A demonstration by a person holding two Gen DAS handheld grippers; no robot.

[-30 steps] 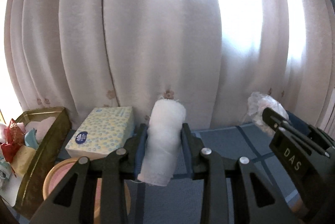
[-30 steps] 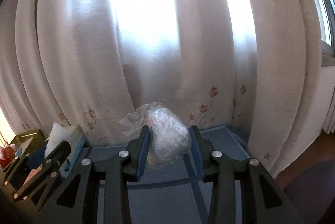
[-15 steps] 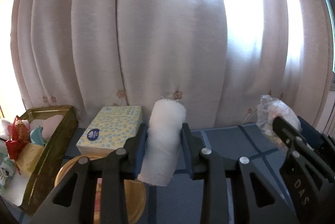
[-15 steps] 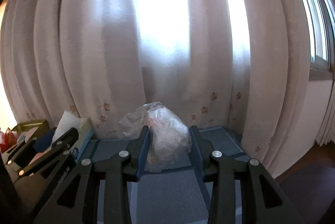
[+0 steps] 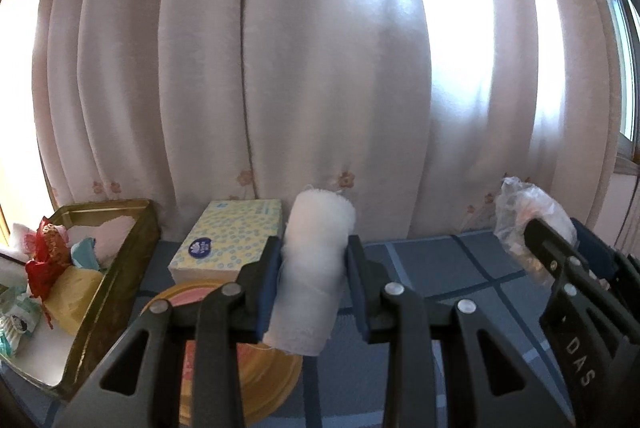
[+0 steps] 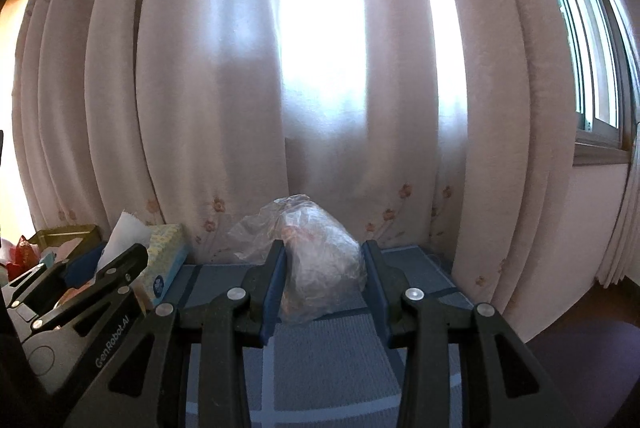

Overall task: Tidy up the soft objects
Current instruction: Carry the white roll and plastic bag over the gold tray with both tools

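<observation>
Your left gripper [image 5: 313,282] is clamped on a white roll [image 5: 314,274] of soft cloth, pads pressing its sides about halfway up, so the roll stands nearly upright and its lower end hangs clear above the tabletop [image 5: 432,268] — a mid-body hold that should keep something this limp from folding over. Your right gripper [image 6: 324,286] is closed on a crinkled bag [image 6: 316,260]; the plastic bulges out above and ahead of the pads, and I'd judge the grip sits low on it to catch the bulk inside and not just the loose film. Both loads are carried off the tabletop, level with each other, the bag to the right of the roll. The likely destination is the tin [image 5: 120,268] at the far left, which already holds a jumble of soft things — a red wrapper, pale cloths, a yellow piece — and has bare floor at its near end. Between you and it sit a tissue box [image 5: 228,238] against the curtain [image 5: 320,68] and a round yellow lid [image 5: 256,368] directly under the left gripper. My guess is the roll goes in first, since that hand is nearer; keep it above the tin's rim as you cross. Ease the squeeze only once it rests inside.
</observation>
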